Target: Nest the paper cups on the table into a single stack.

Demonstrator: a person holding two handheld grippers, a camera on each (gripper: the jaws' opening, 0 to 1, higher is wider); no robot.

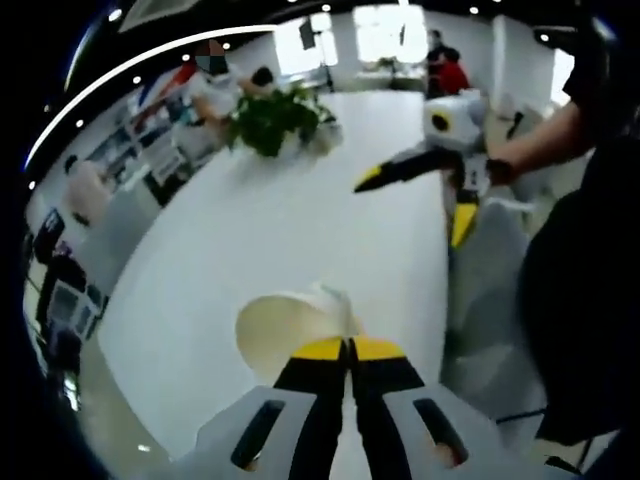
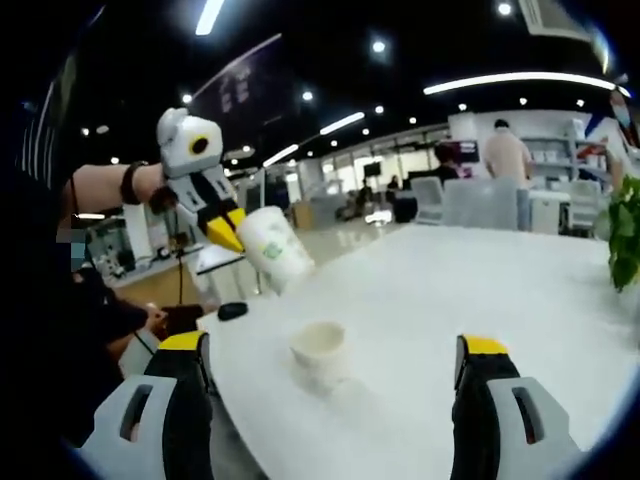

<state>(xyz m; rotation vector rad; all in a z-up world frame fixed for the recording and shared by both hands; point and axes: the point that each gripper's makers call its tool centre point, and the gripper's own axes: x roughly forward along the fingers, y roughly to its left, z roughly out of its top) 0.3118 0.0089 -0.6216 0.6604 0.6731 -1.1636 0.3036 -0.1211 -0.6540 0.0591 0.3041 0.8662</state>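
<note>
White desk (image 2: 480, 290) in open office. My left claw (image 1: 350, 345) pinches rim of paper cup (image 1: 285, 330), lifted above desk. Right gripper view adds second cup (image 2: 320, 352) upright near desk's near edge; my right claw (image 2: 335, 355) spread wide. Plant (image 1: 275, 118) at far end.
</note>
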